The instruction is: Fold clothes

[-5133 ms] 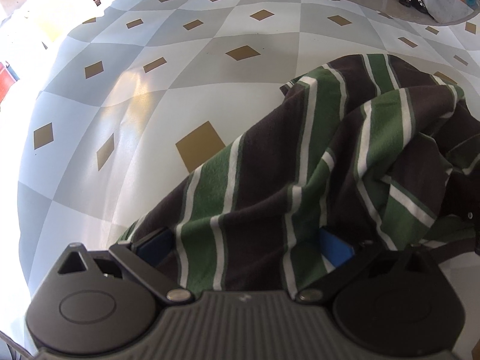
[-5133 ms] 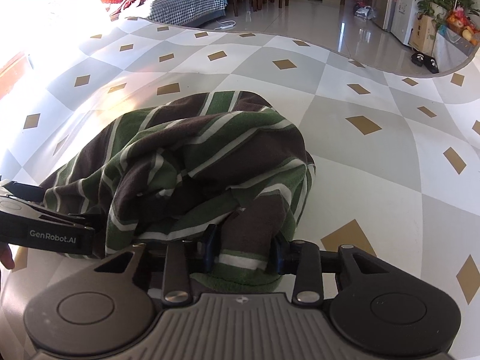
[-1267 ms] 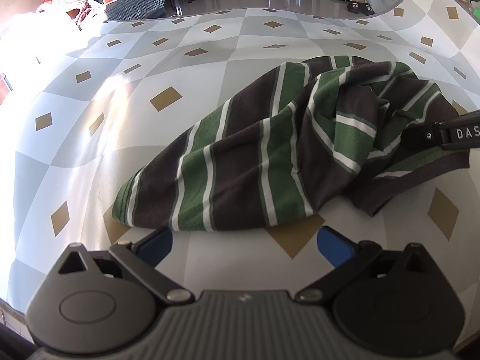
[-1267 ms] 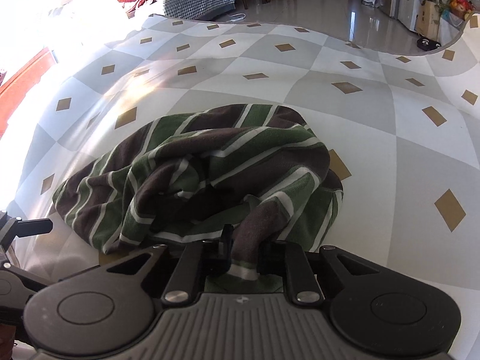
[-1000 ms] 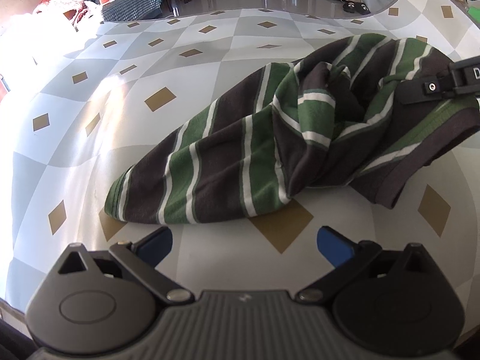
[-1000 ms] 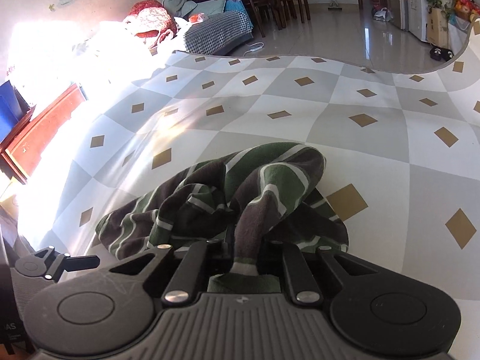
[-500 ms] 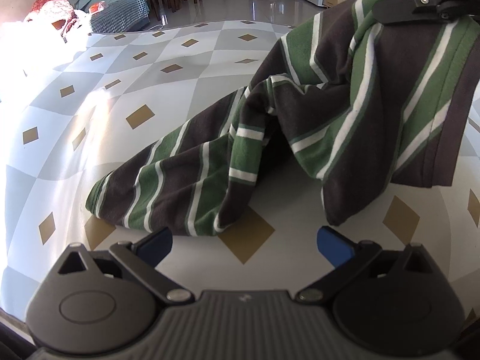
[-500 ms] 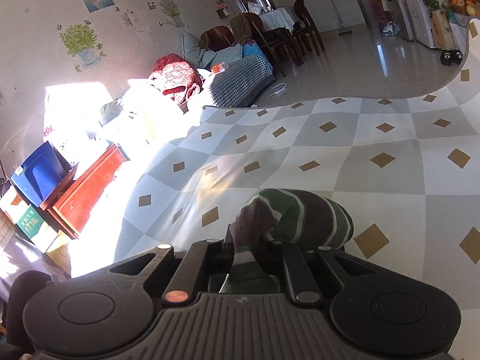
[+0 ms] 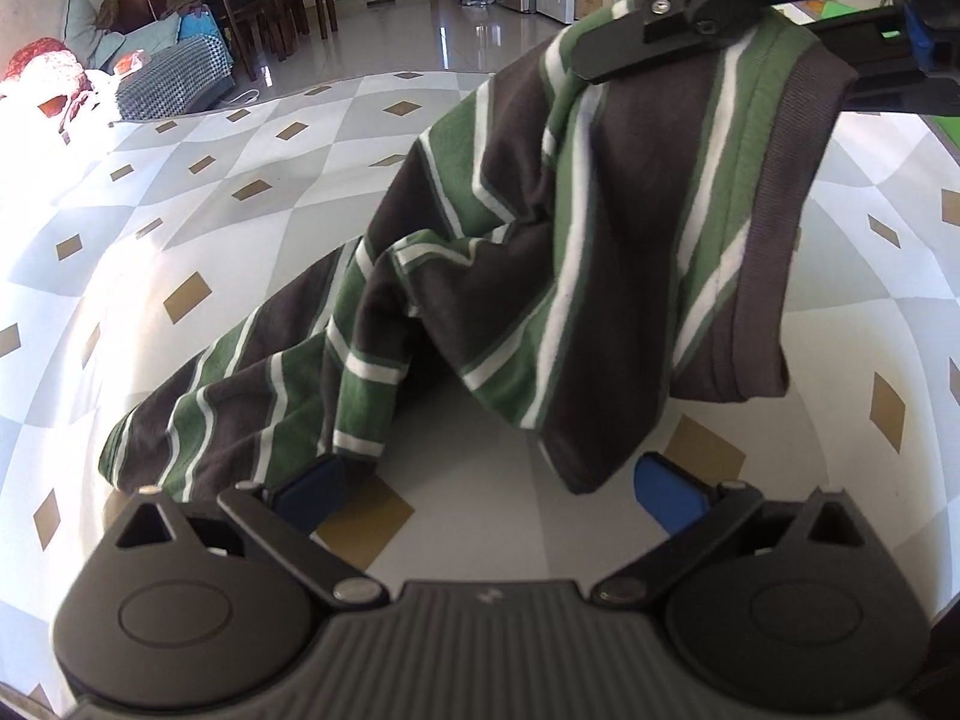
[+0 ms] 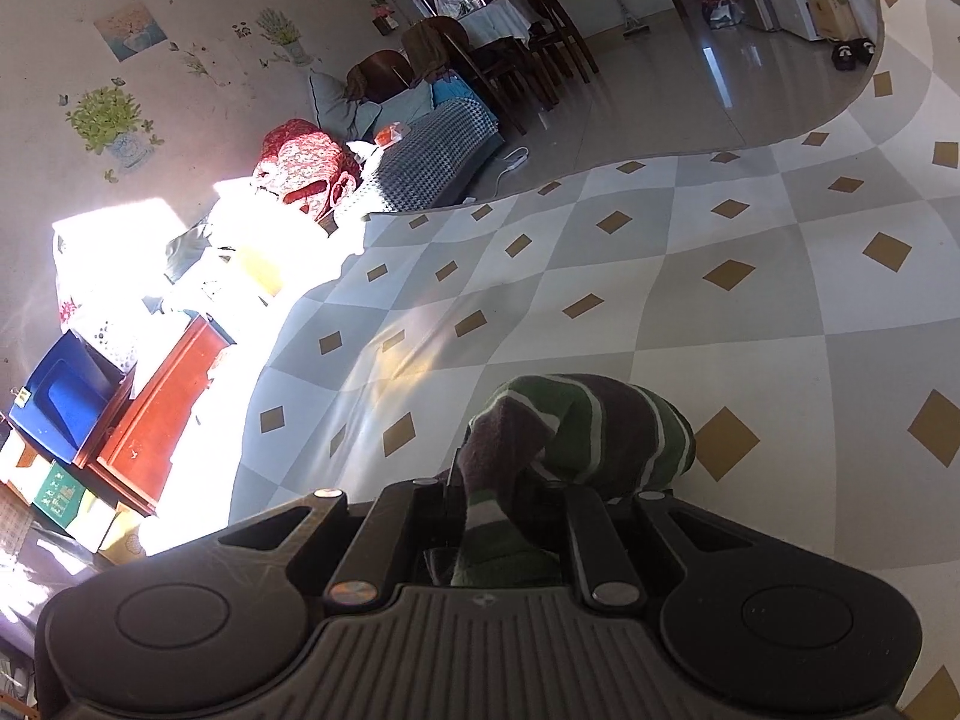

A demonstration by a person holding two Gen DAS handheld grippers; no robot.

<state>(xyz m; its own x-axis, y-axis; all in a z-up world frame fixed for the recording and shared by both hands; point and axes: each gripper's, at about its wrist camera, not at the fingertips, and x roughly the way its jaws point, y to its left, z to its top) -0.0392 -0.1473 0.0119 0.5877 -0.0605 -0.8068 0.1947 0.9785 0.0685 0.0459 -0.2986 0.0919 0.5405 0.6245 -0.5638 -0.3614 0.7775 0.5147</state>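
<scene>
Striped shirt (image 9: 576, 276) hoisted off table (image 9: 252, 156) — right tongs (image 10: 510, 516) clamped on it; left tongs (image 9: 486, 489) spread apart, empty.

no readable text, green box print perhaps too blurred

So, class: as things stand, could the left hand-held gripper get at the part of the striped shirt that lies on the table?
Probably yes: the left hand-held gripper is open, and the striped shirt lies just beyond its fingertips on the table with nothing between.

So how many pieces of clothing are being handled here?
1: a striped shirt, its top pinched in the right gripper and lifted, its lower end lying on the checkered table.
</scene>
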